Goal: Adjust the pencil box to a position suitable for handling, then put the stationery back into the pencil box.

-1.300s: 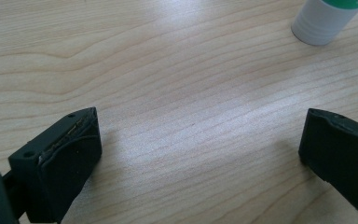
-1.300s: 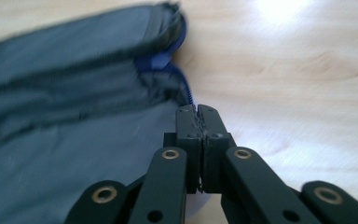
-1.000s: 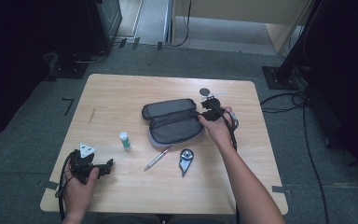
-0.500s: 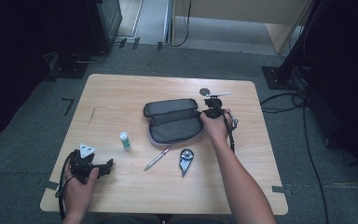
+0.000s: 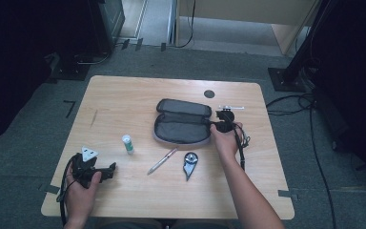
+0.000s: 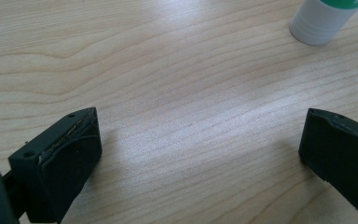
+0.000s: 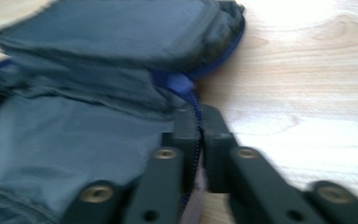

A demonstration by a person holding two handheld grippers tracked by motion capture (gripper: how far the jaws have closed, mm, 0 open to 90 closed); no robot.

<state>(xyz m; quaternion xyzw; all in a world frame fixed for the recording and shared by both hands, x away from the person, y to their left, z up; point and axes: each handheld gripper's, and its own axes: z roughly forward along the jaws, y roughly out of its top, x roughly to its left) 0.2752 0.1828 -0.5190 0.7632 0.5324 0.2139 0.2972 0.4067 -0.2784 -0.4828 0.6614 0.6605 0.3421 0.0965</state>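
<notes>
Right hand-held gripper (image 7: pixel 196 135) pinches pouch (image 7: pixel 88 93) zipper edge; high view hides this.

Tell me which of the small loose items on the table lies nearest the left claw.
The white glue stick with the green band: it lies just beyond the left claw, while the pen and compass-like tool sit farther right.

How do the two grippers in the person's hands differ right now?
The left gripper has its jaws spread wide with bare table between them, while the right gripper has its jaws pinched on the zipper edge of the pouch. The left one rests at the near left of the table, close to the glue stick; the right one sits at the open pouch's right end. Both are black, hand-held and trail a cable.
</notes>
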